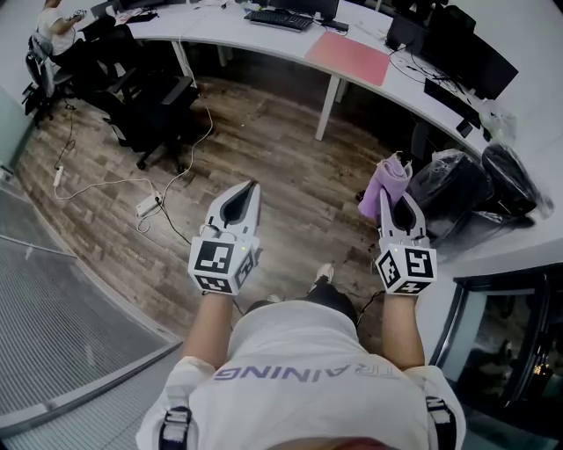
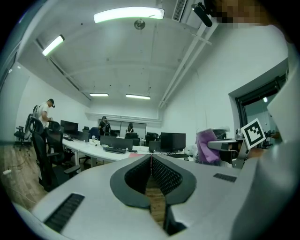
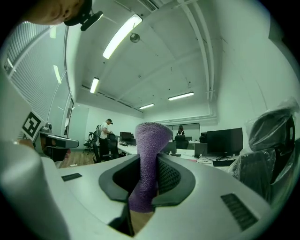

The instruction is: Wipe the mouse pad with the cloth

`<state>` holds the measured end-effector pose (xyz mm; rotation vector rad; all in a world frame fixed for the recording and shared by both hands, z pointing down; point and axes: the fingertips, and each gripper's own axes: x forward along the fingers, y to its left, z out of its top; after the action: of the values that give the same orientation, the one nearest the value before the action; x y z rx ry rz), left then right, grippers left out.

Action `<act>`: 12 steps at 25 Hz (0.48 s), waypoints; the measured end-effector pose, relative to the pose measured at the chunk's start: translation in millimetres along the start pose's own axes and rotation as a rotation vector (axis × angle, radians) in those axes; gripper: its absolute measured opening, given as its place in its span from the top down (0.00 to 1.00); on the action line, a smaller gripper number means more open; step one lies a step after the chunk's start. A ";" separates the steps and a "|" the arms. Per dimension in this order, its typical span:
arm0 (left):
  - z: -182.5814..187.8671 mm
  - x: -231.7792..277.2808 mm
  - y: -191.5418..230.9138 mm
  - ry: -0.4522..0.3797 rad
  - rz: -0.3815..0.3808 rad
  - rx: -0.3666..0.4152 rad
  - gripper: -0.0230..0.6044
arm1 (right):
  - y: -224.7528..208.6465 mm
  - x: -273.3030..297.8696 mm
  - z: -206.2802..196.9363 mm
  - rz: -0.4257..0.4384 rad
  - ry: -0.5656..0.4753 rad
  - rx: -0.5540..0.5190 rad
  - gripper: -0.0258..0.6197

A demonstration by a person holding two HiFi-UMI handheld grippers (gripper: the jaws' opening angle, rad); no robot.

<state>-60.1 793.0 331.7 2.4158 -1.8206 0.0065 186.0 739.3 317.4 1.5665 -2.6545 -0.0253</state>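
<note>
A pink mouse pad (image 1: 347, 57) lies on the curved white desk (image 1: 220, 31) far ahead of me. My right gripper (image 1: 385, 197) is shut on a purple cloth (image 1: 385, 180), held in the air over the wooden floor. In the right gripper view the cloth (image 3: 149, 150) stands up between the jaws of that gripper (image 3: 152, 158). My left gripper (image 1: 253, 185) is also raised over the floor, level with the right one. Its jaws meet with nothing between them (image 2: 151, 156). The cloth (image 2: 206, 146) shows to its right.
Black office chairs (image 1: 149, 97) stand left of the desk. A keyboard (image 1: 277, 18) and monitors (image 1: 466, 53) sit on the desk. Plastic-wrapped black items (image 1: 462, 185) are at my right. A power strip (image 1: 145, 206) with cables lies on the floor. A person (image 1: 57, 26) sits far left.
</note>
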 end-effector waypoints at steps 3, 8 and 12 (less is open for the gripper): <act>-2.7 2.1 5.3 0.005 -0.003 -0.007 0.91 | 2.3 5.4 -1.1 0.009 -0.004 0.029 0.82; -12.0 15.3 18.5 0.029 -0.004 -0.027 0.91 | 3.8 27.9 -7.2 0.026 0.015 0.028 0.82; -9.0 34.8 34.4 0.033 0.012 -0.025 0.91 | -2.1 59.2 -6.8 0.042 0.013 0.038 0.82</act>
<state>-82.7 751.2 346.3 2.3740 -1.8098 0.0242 159.7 686.5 326.7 1.5159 -2.6923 0.0379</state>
